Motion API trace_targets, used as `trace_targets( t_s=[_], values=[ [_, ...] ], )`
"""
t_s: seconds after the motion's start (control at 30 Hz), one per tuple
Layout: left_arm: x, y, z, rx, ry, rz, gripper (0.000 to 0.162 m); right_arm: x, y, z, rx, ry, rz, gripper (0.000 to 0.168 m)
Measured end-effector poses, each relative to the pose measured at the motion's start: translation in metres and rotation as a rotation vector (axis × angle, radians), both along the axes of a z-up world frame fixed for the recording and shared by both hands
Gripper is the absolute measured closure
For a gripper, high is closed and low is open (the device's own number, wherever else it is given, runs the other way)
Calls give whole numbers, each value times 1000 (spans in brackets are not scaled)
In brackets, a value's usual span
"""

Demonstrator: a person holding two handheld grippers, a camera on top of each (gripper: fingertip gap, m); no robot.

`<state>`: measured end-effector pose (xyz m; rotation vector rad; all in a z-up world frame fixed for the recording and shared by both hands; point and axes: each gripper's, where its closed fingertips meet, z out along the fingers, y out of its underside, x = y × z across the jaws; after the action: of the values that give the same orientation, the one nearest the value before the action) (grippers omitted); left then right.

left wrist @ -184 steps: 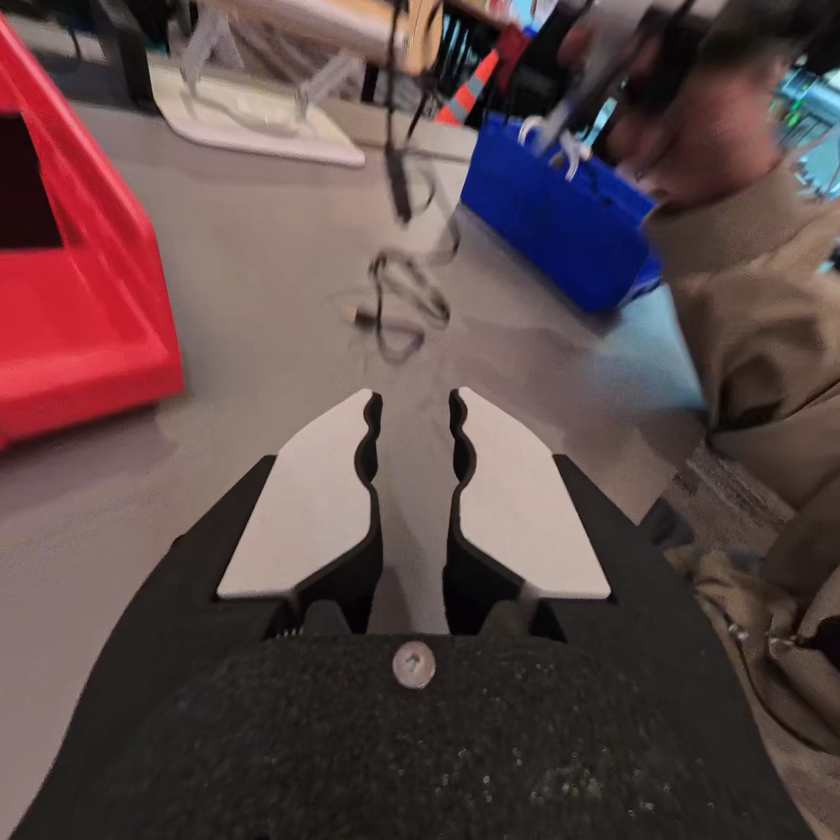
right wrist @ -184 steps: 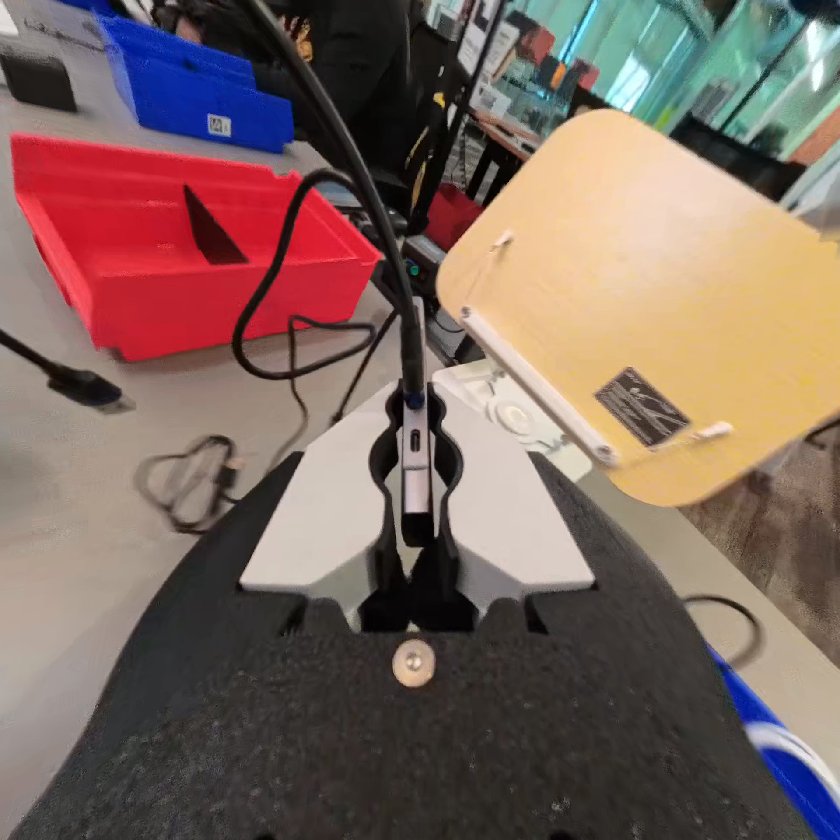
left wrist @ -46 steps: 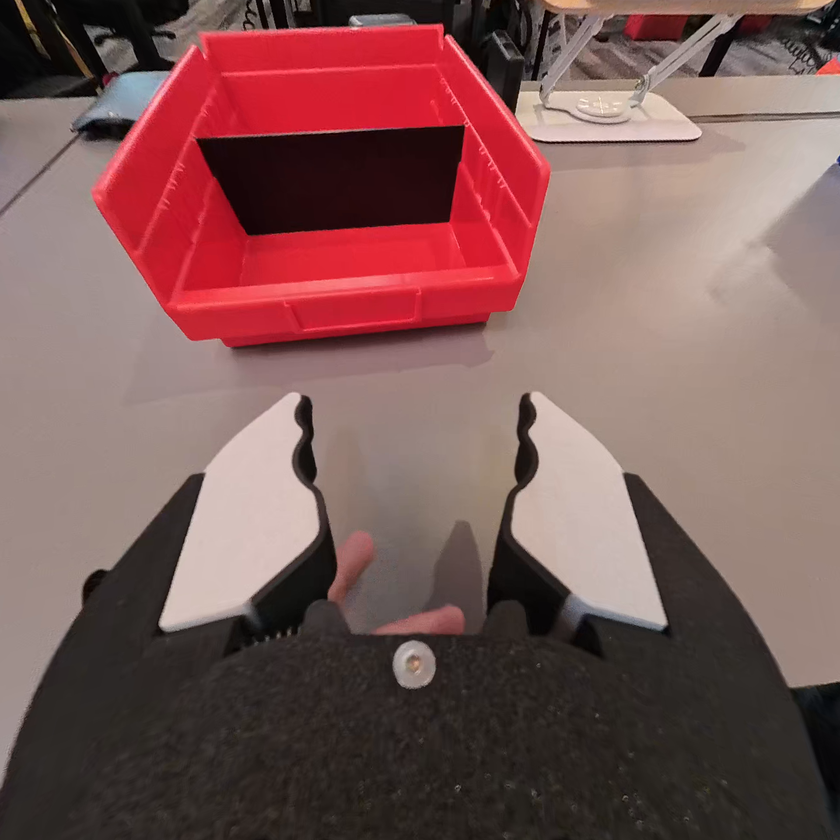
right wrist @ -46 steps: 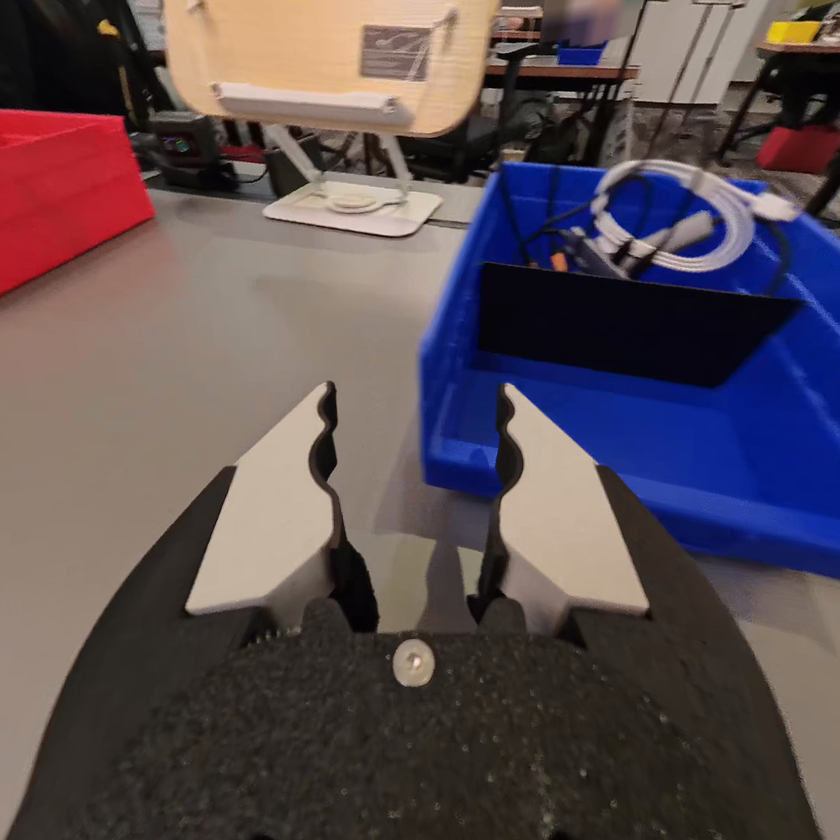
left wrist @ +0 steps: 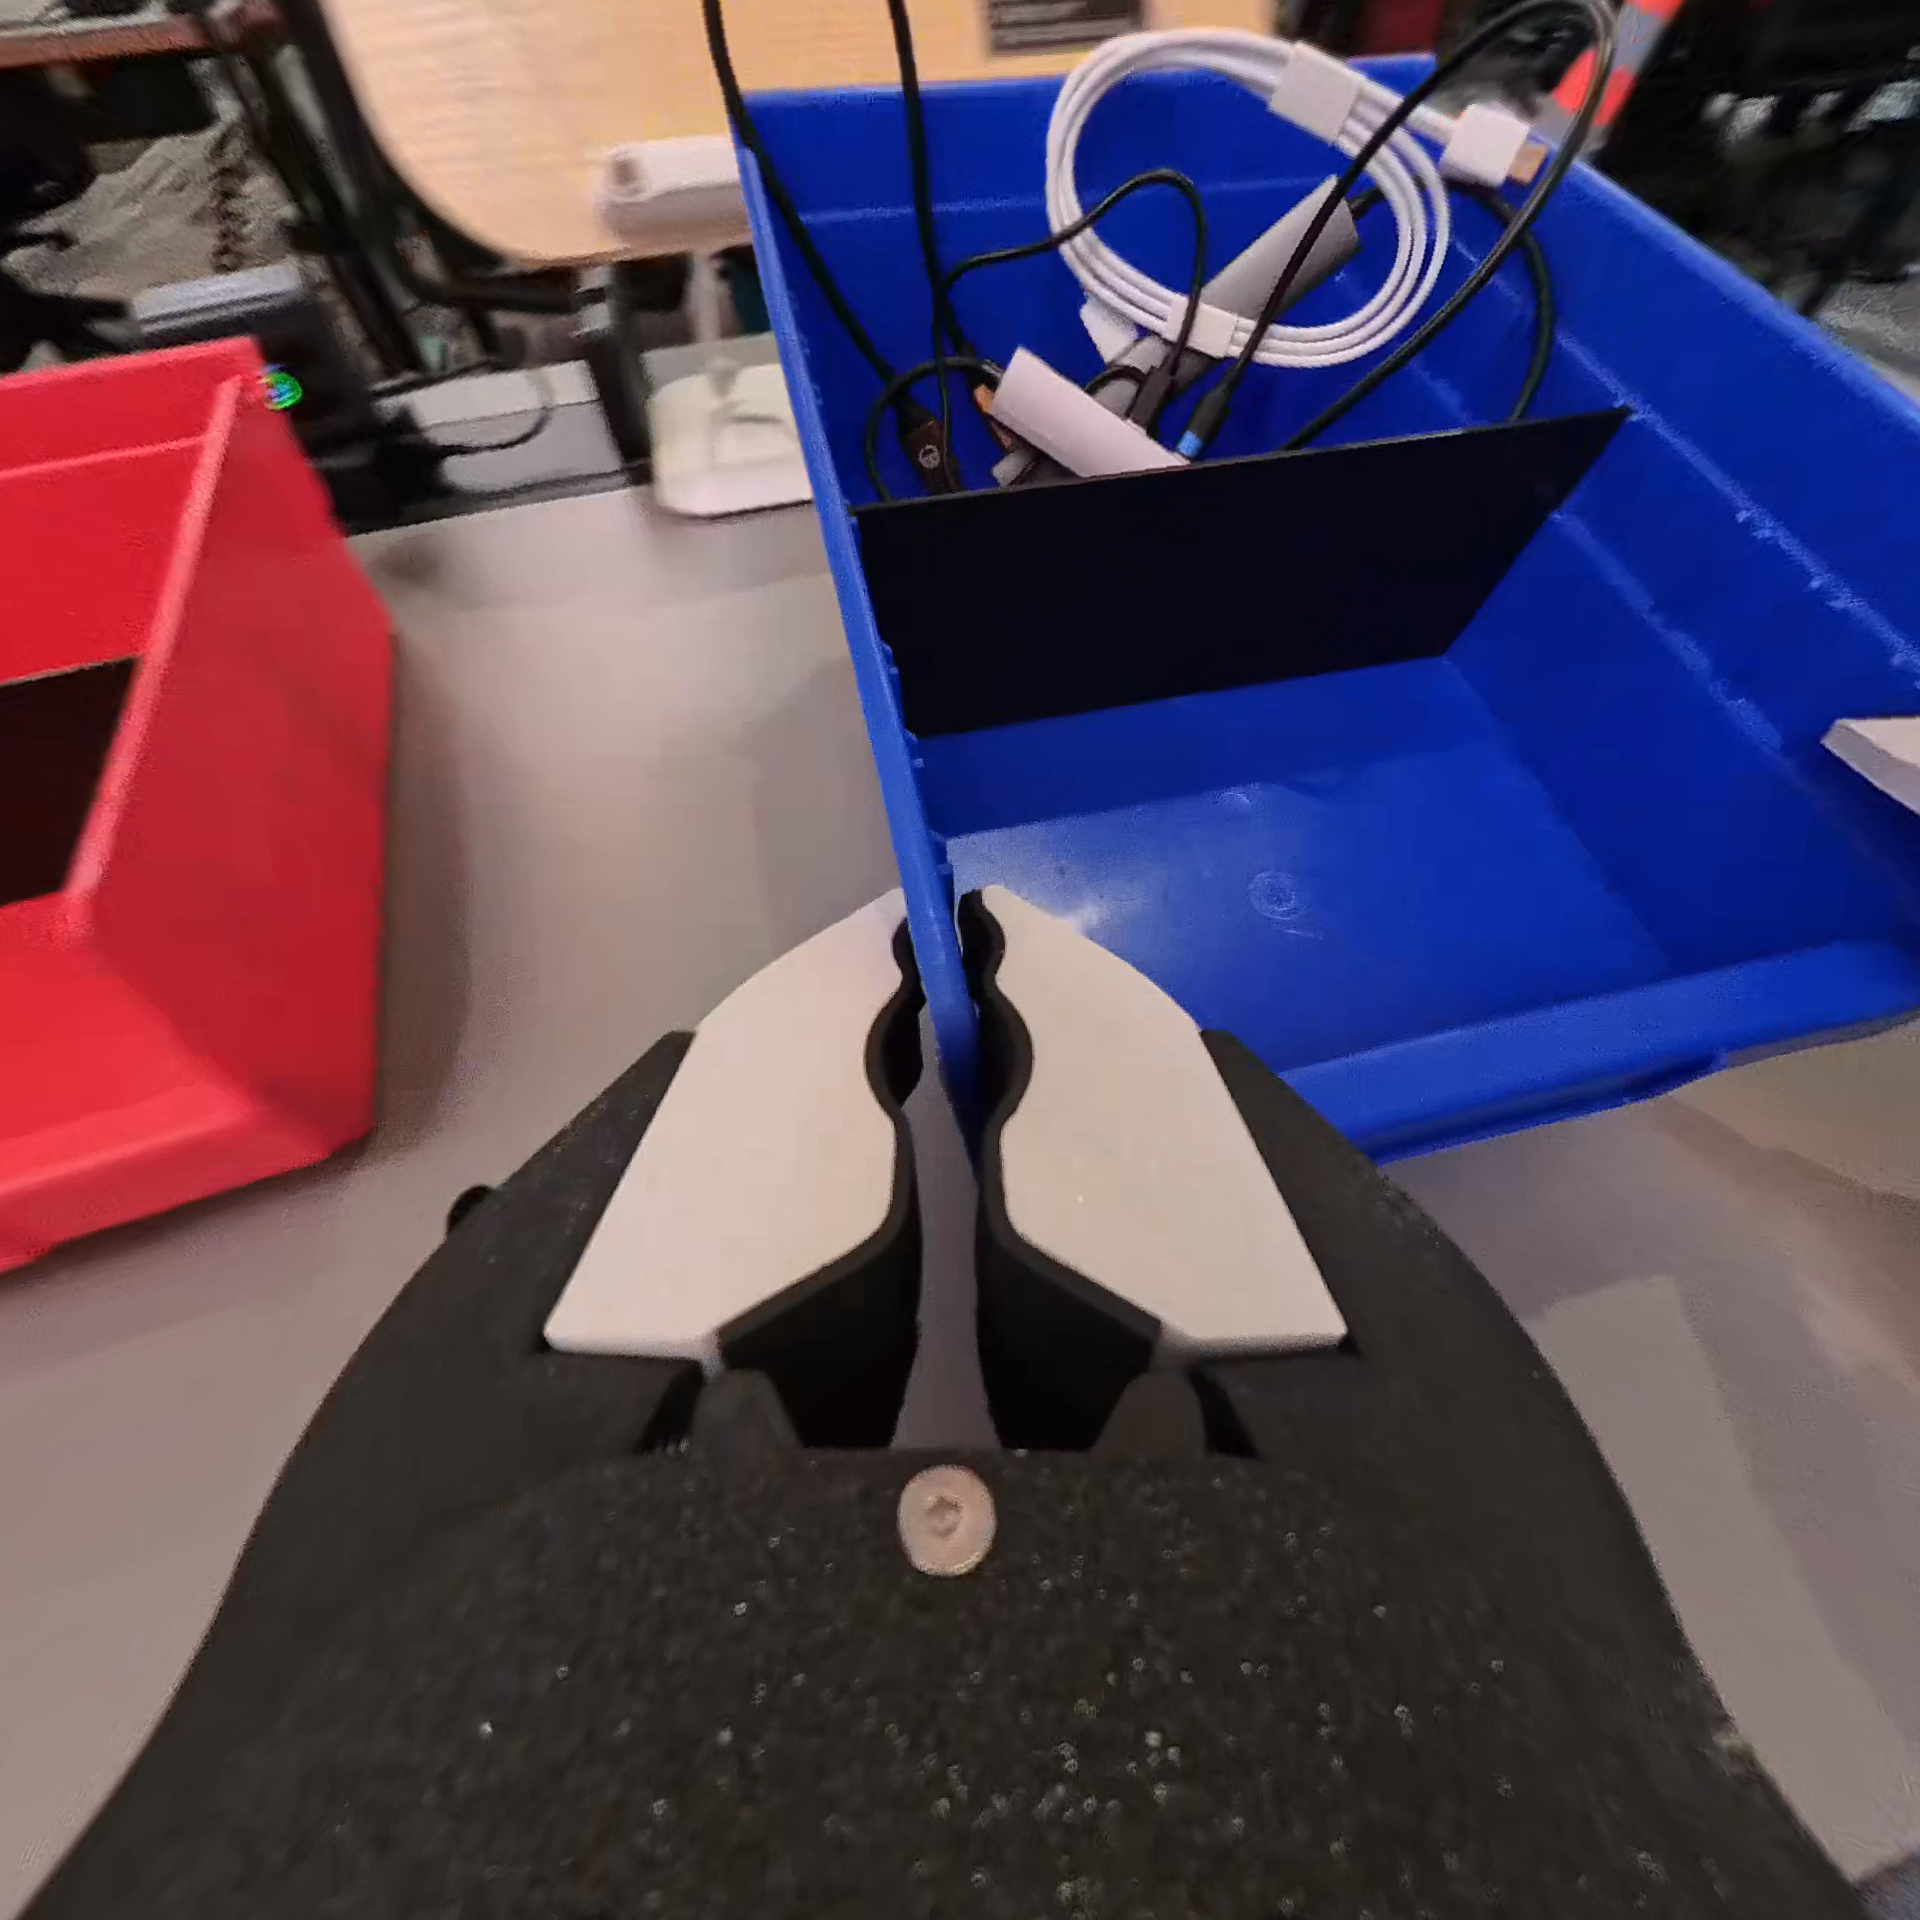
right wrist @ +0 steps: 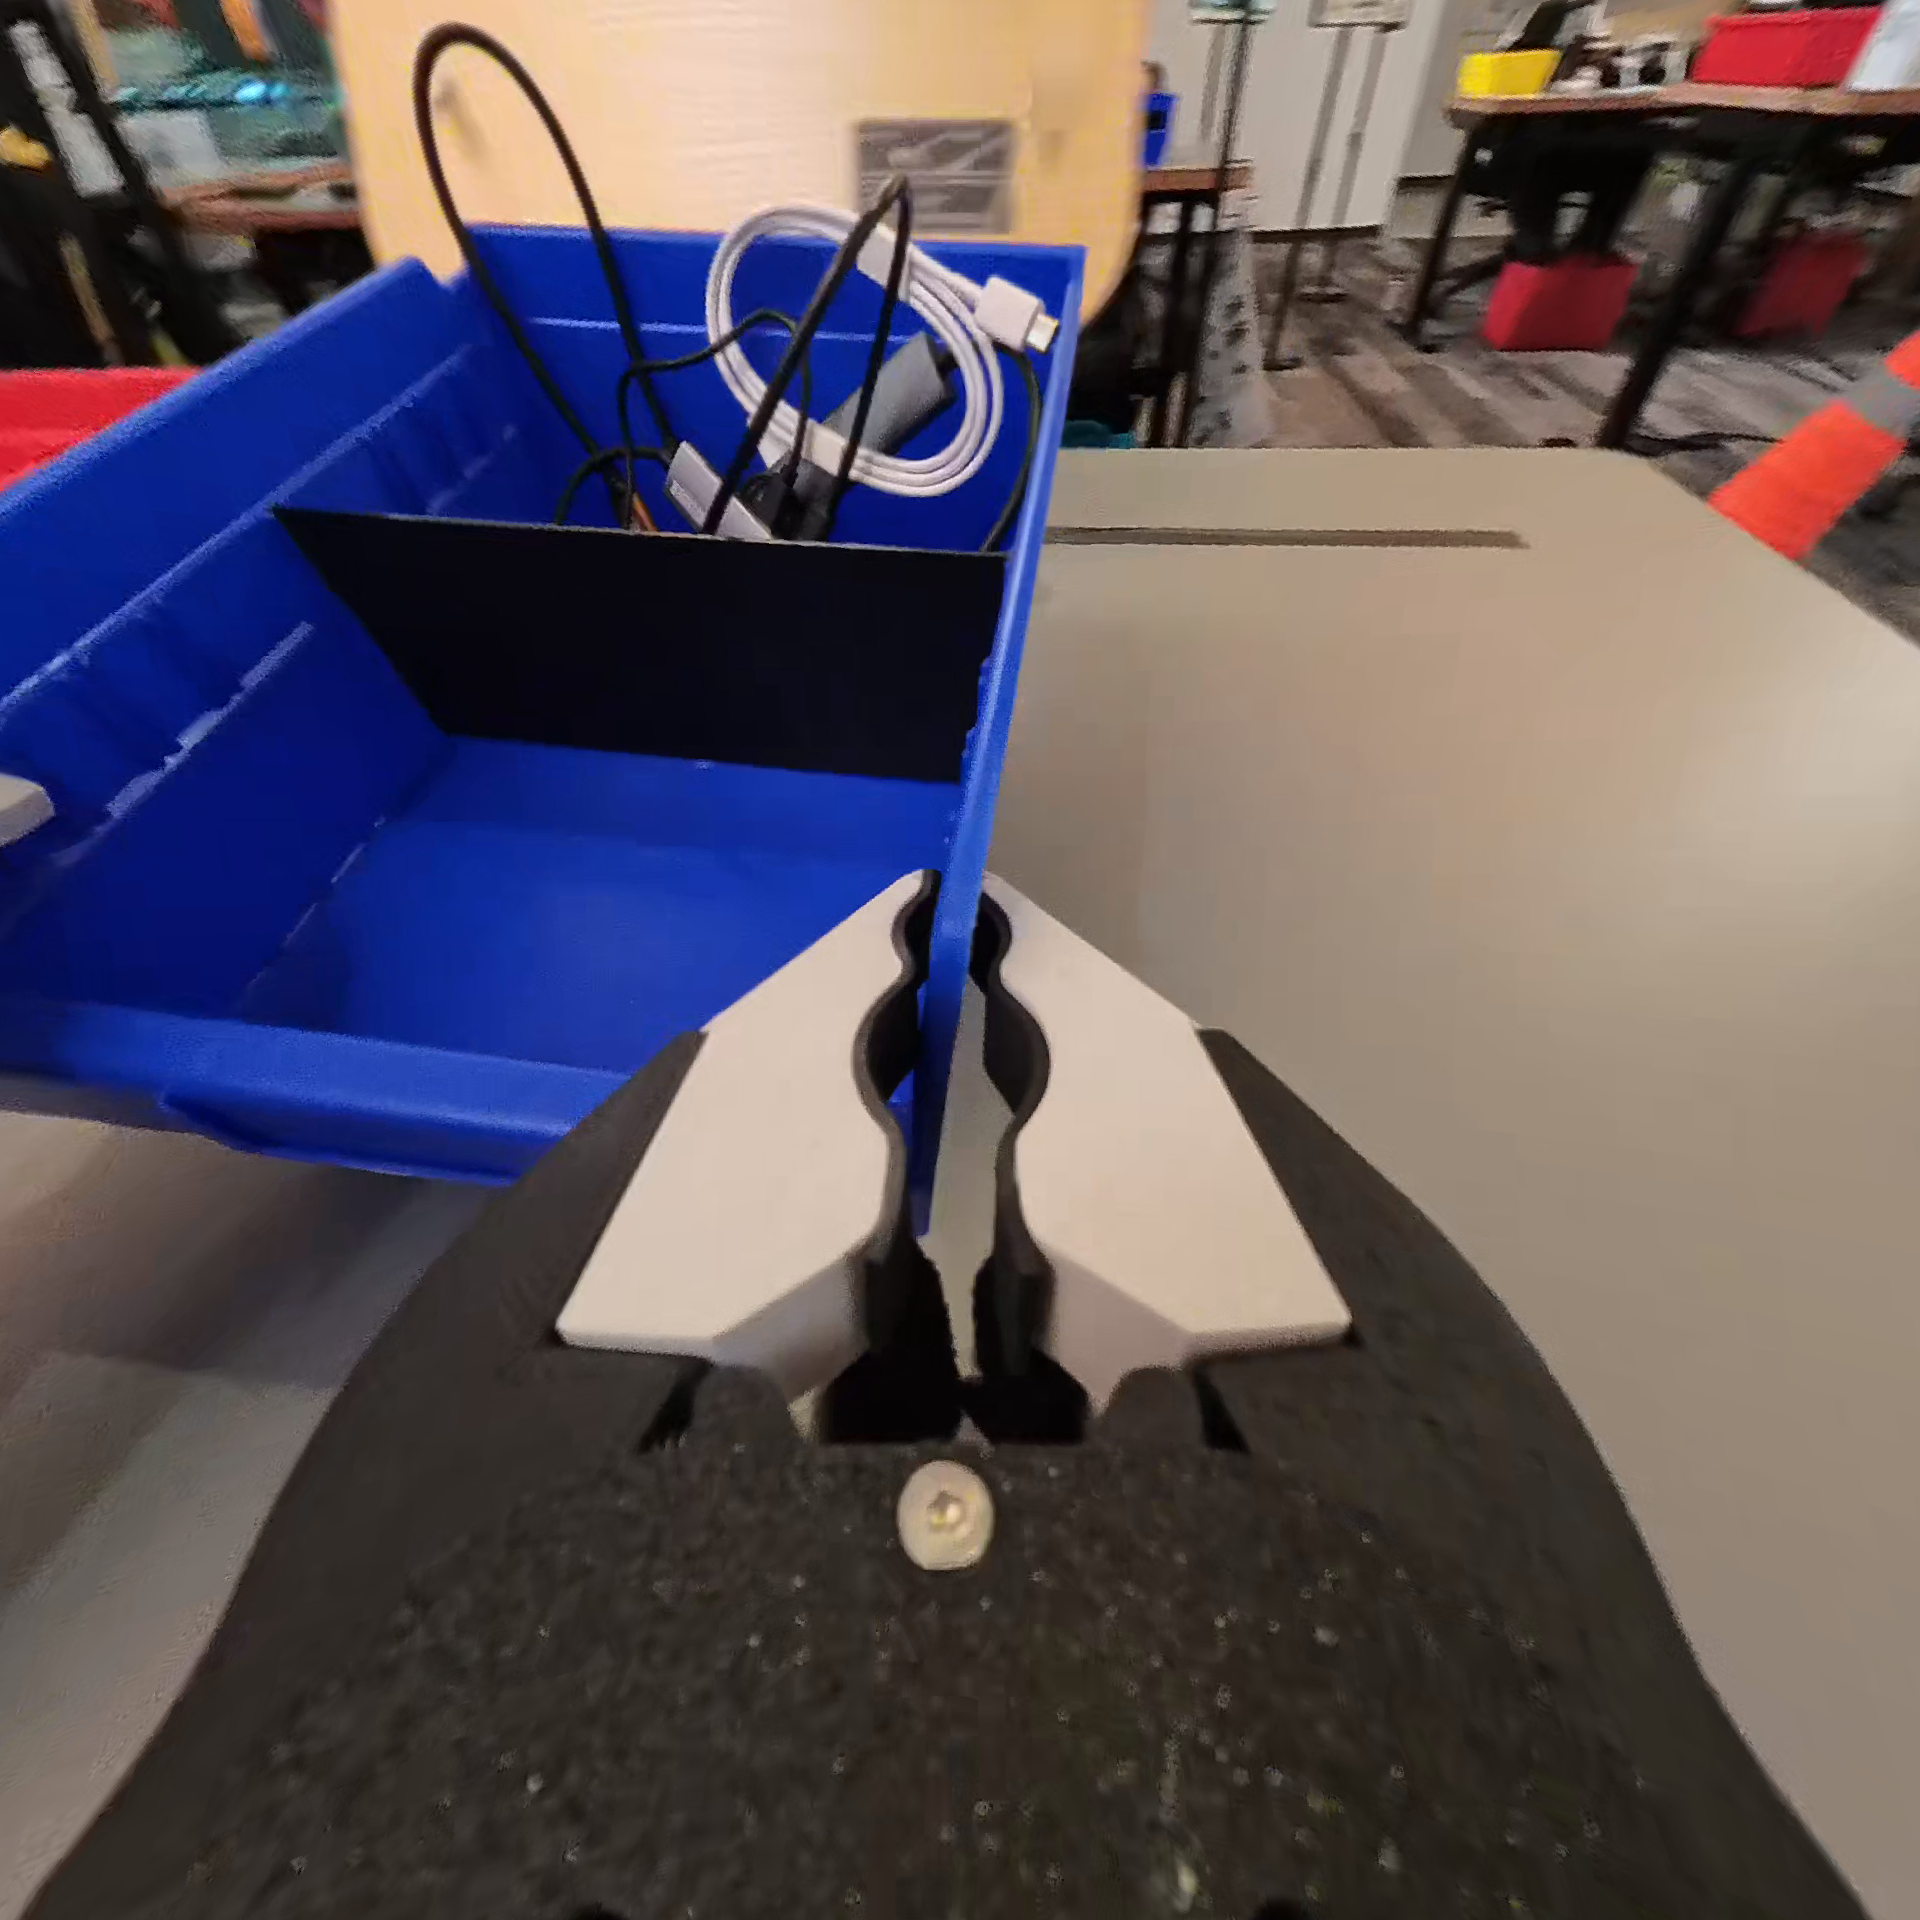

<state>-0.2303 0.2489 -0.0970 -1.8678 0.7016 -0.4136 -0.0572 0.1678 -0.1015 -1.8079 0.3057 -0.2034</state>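
A blue bin point(left wrist: 1351, 883) stands on the grey table point(left wrist: 623, 779), split by a black divider point(left wrist: 1195, 582). Its back compartment holds a coiled white cable point(left wrist: 1247, 260), black cables point(left wrist: 925, 312) and grey adapters; the front compartment is bare. My left gripper point(left wrist: 940, 914) is shut on the bin's left side wall near the front. My right gripper point(right wrist: 954, 888) is shut on the right side wall of the bin point(right wrist: 571, 914). Each gripper's fingertip shows at the edge of the other view. I cannot tell whether the bin is off the table.
A red bin point(left wrist: 208, 779) stands to the left of the blue one. A light wooden board on a white stand point(left wrist: 540, 125) rises behind the bins. To the right lies bare table point(right wrist: 1455, 831), with an orange cone point(right wrist: 1829, 457) and other desks beyond its edge. The tips of one gripper are about 20 cm away from the tips of the other.
Earlier the right gripper held a cable plug, then both grippers were open and empty. The left has swung from the red bin to the blue bin; both have shut on its side walls.
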Motion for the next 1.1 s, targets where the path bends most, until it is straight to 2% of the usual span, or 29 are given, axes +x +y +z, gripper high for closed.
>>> trace_targets(
  t_s=[0.13,0.2,0.27,0.37,0.4,0.43,0.5,0.57,0.67,0.7,0.73,0.87,0.93,1.0,1.07,1.1],
  values=[
    [-38,18,-18,-47,12,81,157,-32,32,-15,-68,-16,99,164],
    [-42,21,-31,-99,10,58,154,-37,40,-30,-134,2,120,164],
    [-41,21,-30,-131,-84,6,148,-37,45,-29,-119,29,136,164],
    [-35,3,-11,-245,-289,-163,116,-38,46,-29,-113,68,164,162],
    [-45,7,0,-226,-335,-153,106,-40,45,-28,-112,81,184,161],
    [-59,14,13,-178,-376,-131,106,-43,43,-24,-96,97,216,156],
    [-107,40,33,-79,-409,-2,112,-48,35,-13,-44,108,279,142],
    [-173,73,41,-22,-403,178,113,-45,25,-4,-5,62,292,141],
    [-298,119,16,-23,-207,501,109,-36,10,11,50,-28,255,139],
    [-330,129,8,-23,-185,571,111,-33,6,14,59,-44,227,138],
    [-346,135,3,-18,-195,562,110,-33,3,16,67,-52,217,138],
    [-320,154,-7,-138,-320,288,108,-46,-7,16,68,-79,233,137],
    [-311,167,3,-82,-335,255,112,-52,-16,20,77,-132,235,138],
    [-300,177,-3,-80,-257,226,121,-62,-24,24,87,-168,249,138],
    [-291,184,-18,-90,-150,212,135,-84,-28,25,92,-129,310,139],
    [-291,187,-24,-66,-104,237,137,-100,-28,24,84,-90,351,139]
  ],
)
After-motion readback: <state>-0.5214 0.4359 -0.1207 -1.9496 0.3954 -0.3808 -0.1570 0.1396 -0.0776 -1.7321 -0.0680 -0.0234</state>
